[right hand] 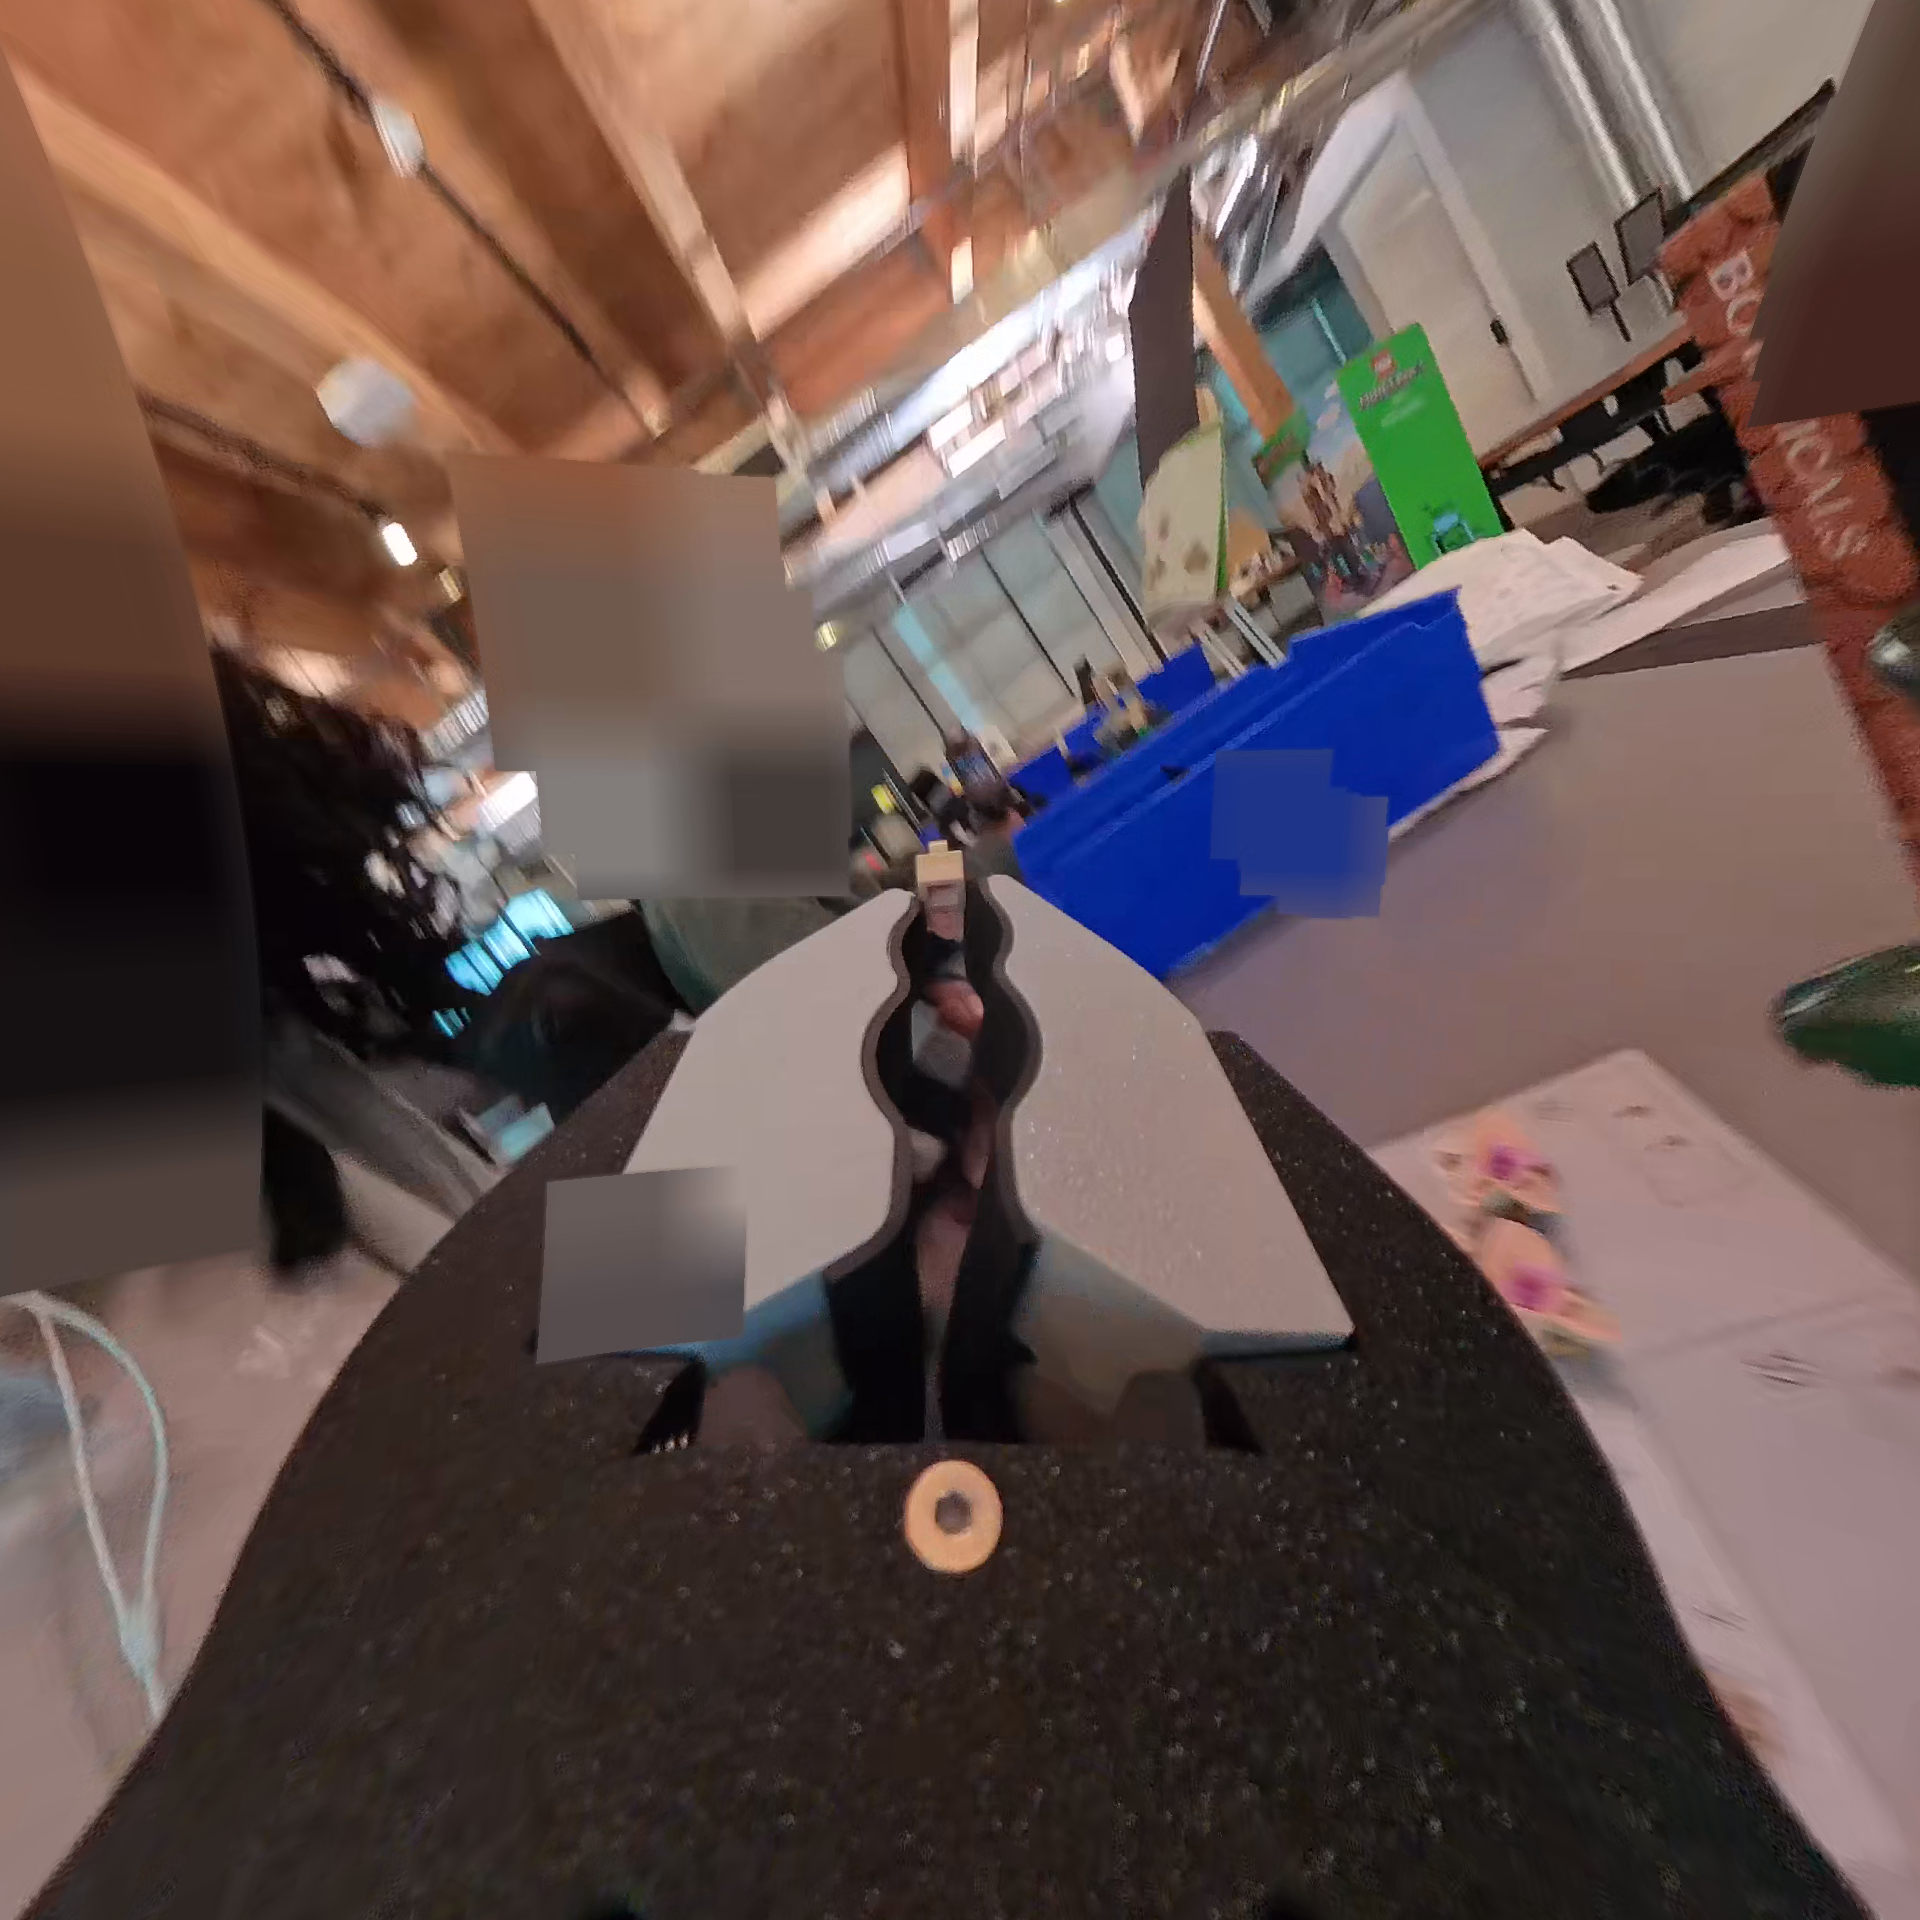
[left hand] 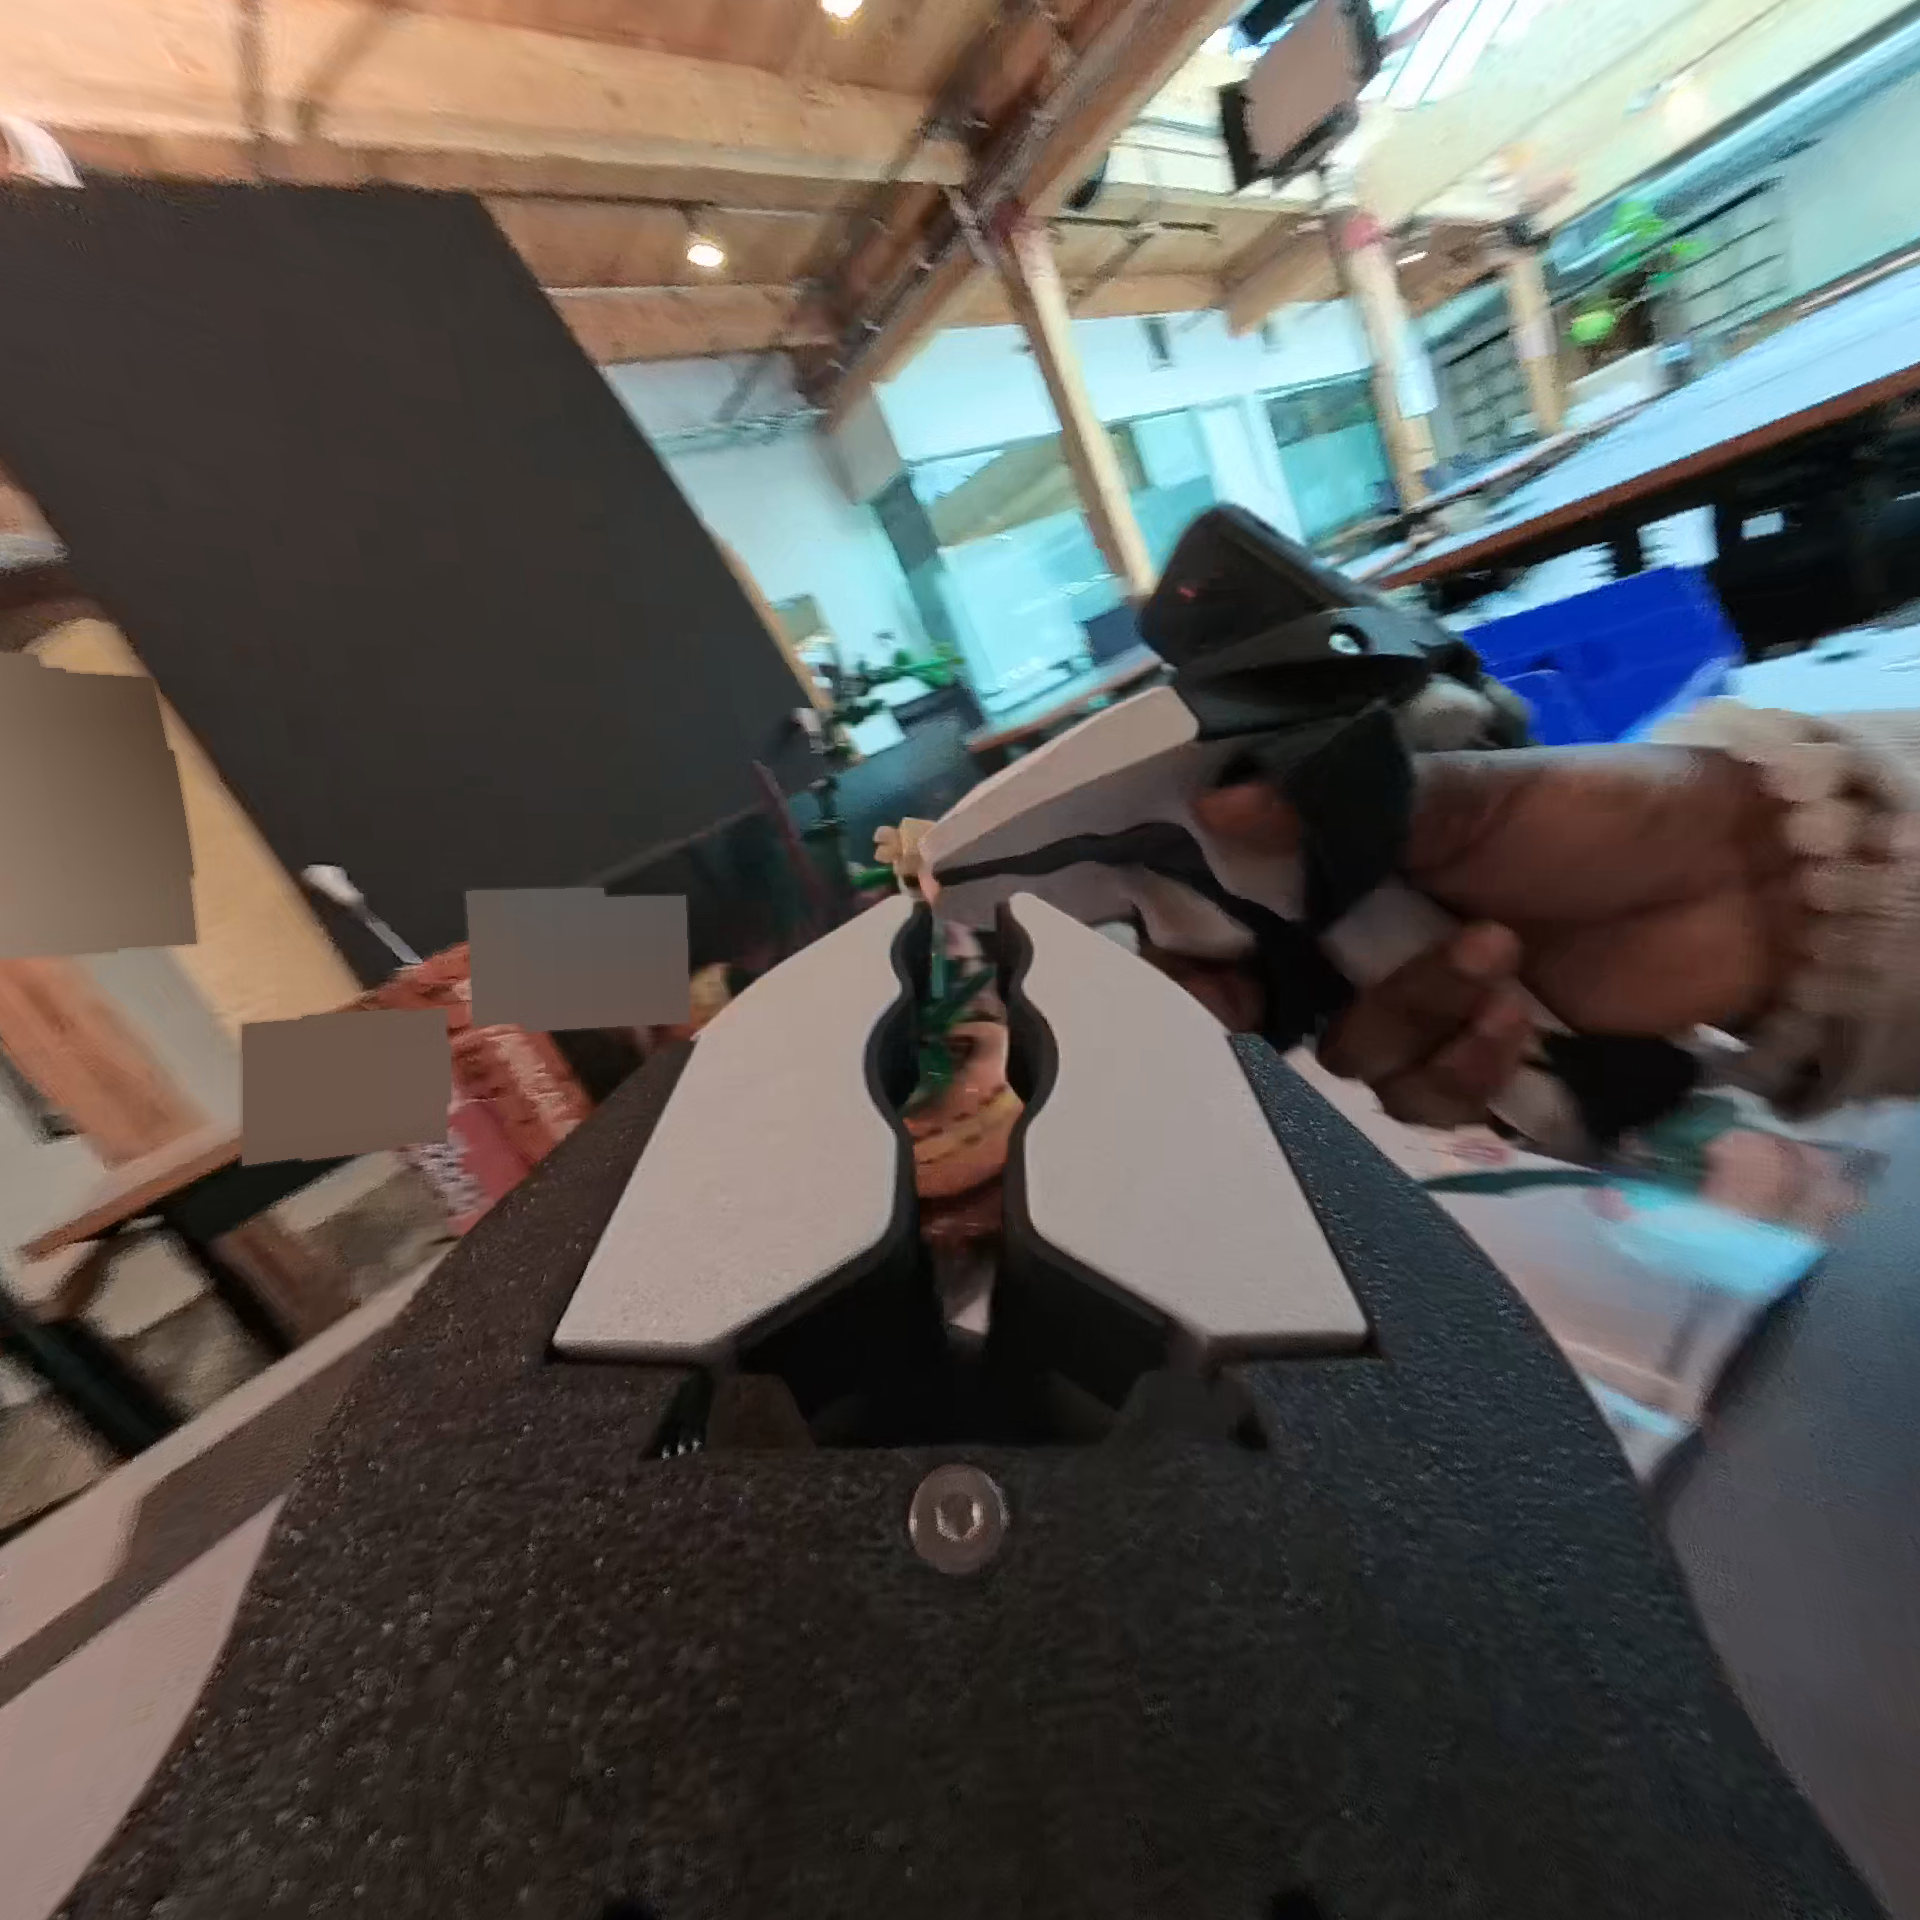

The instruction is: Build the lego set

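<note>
In the left wrist view my left gripper is nearly shut on the green stem of a small lego plant. Its tan and brown pot shows between the fingers, lifted off the table. My right gripper comes in from the right in a person's hand. Its tips hold a small cream lego piece just above the stem's top. In the right wrist view the right gripper is shut on that cream piece. The plant is hidden there, apart from a blurred green leaf at the right edge.
An open instruction booklet lies on the grey table at the right, and also shows in the left wrist view. Blue bins stand farther back. A black panel rises at the left. A white cable lies at the left. The tips of both grippers are at nearly the same place.
</note>
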A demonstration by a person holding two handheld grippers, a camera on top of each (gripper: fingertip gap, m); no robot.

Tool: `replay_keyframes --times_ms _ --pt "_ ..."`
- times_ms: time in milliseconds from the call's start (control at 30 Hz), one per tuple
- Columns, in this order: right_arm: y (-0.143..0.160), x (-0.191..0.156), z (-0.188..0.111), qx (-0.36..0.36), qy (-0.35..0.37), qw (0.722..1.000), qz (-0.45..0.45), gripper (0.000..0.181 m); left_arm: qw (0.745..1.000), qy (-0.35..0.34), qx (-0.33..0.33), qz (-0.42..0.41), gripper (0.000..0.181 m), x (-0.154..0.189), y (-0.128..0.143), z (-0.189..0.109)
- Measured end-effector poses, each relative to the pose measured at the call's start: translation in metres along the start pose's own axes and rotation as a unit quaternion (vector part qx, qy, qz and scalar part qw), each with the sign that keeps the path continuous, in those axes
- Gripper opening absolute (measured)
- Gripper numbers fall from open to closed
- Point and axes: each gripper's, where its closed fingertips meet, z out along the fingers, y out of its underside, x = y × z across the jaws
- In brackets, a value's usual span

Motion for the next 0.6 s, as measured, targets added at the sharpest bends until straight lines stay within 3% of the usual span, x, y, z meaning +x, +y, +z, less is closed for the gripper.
replay_keyframes --times_ms 67,100,200,333,467,600 --pt "0.006 0.002 -0.011 -0.095 0.009 0.991 -0.09 0.007 0.997 0.053 -0.014 -0.05 0.015 -0.001 0.002 -0.006" --pt "0.013 0.006 -0.018 -0.163 0.024 0.974 -0.153 0.007 0.992 0.092 -0.034 -0.085 0.014 -0.001 0.006 -0.009" --pt "0.03 0.014 -0.038 -0.349 0.054 0.873 -0.335 0.007 0.943 0.256 -0.108 -0.184 0.013 0.018 0.008 -0.018" --pt "0.041 0.012 -0.045 -0.458 0.042 0.789 -0.406 0.007 0.922 0.314 -0.171 -0.146 0.014 0.036 0.02 -0.013" --pt "0.048 0.016 -0.048 -0.5 0.044 0.757 -0.418 0.007 0.917 0.331 -0.187 -0.124 0.013 0.05 0.027 -0.007" --pt "0.053 0.016 -0.05 -0.513 0.043 0.753 -0.409 0.007 0.915 0.335 -0.191 -0.117 0.008 0.051 0.031 -0.009"
